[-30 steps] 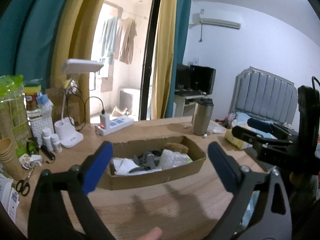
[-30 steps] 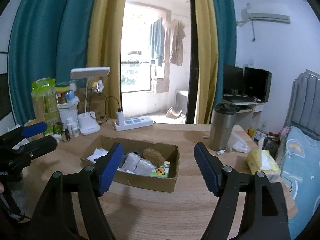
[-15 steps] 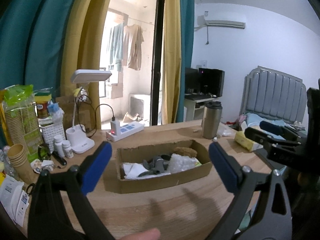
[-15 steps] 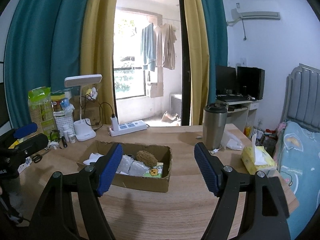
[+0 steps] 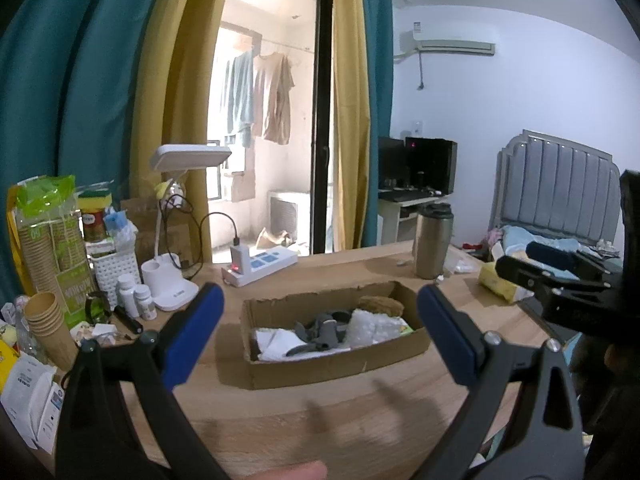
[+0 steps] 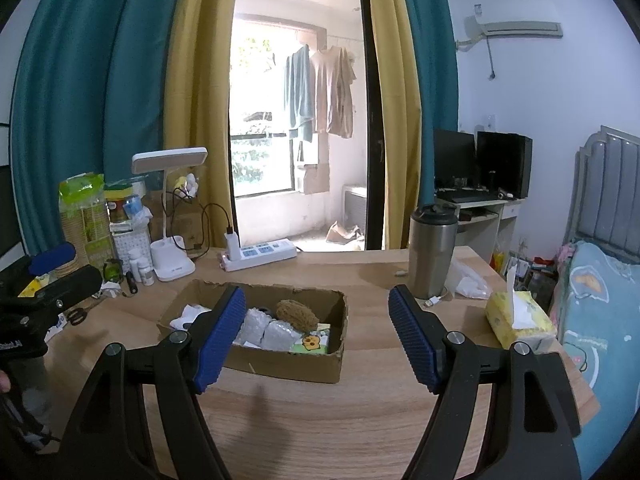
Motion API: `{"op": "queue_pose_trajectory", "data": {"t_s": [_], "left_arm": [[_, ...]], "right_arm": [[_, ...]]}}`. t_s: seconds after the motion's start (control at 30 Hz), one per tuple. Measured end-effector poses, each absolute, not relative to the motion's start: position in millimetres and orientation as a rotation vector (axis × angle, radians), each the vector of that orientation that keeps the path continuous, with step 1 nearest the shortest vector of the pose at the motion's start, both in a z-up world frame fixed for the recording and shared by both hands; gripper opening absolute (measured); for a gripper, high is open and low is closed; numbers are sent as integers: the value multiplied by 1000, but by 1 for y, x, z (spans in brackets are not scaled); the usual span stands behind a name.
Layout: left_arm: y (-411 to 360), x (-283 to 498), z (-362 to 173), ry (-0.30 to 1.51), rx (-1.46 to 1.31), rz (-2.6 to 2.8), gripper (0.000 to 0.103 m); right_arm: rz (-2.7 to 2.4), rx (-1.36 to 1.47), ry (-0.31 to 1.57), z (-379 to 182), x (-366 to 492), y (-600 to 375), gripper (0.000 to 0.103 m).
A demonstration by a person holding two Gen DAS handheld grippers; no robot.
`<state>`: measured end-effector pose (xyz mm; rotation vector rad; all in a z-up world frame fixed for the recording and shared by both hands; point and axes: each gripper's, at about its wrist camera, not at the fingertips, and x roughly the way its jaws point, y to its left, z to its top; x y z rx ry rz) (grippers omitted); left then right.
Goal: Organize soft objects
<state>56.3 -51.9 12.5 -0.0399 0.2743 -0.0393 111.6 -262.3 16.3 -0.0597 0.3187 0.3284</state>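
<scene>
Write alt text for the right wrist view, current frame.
The right gripper hangs open and empty above a wooden table, its blue-padded fingers framing an open cardboard box of soft items: a brown sponge, bubble-wrap bundles and white cloth. A steel tumbler and tissue pack stand right; the left gripper shows at left.

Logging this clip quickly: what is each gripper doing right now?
Left gripper: open, holding nothing.
Right gripper: open, holding nothing.
</scene>
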Motion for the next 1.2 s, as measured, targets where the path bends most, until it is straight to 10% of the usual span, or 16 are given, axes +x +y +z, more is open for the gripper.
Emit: {"op": "queue_pose_trajectory", "data": {"t_s": [1.2], "left_arm": [[-55,57,16,279,-52,-52,98]], "right_arm": [[330,-72,325,15,111,-261,77]]}}
